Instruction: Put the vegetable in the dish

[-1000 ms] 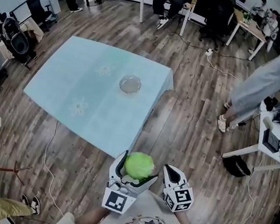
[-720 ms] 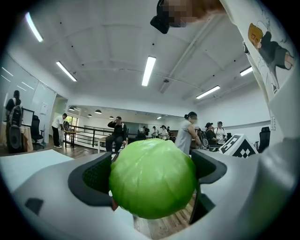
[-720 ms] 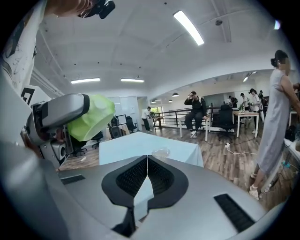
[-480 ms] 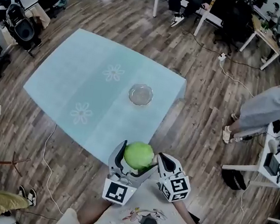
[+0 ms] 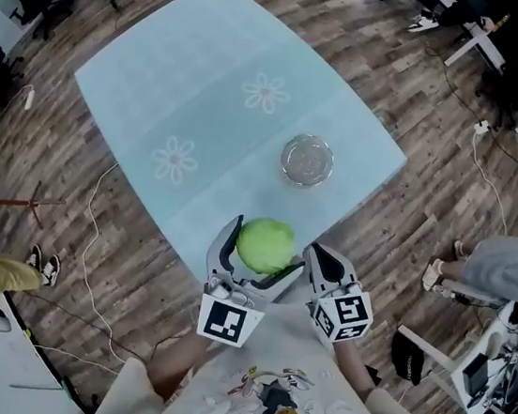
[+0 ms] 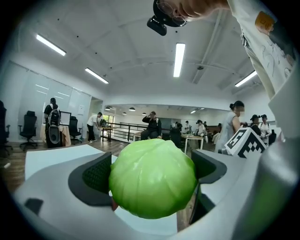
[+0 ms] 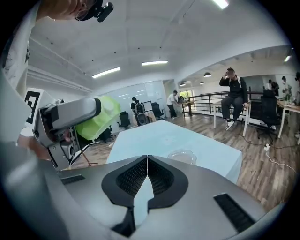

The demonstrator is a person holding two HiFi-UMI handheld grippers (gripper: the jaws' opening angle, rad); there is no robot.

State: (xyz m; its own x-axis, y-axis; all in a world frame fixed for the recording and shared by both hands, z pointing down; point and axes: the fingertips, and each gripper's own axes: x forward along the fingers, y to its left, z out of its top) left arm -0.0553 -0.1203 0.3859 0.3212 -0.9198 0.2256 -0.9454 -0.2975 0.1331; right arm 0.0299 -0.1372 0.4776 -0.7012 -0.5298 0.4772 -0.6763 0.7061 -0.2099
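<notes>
The cabbage [image 5: 264, 245] is clamped between the jaws of the left gripper [image 5: 260, 256] and held in the air over the near edge of the desk [image 5: 191, 79]. The right gripper [image 5: 317, 258] is just beside it, jaws pressed together with nothing between them. The clear dish [image 5: 306, 159] stands on the desk, apart from the cabbage.

Both arms held close, side by side.
The left gripper [image 5: 260, 251] clamps a cabbage [image 5: 265, 244]; the right gripper [image 5: 317, 254] has its jaws pressed together, empty.
</notes>
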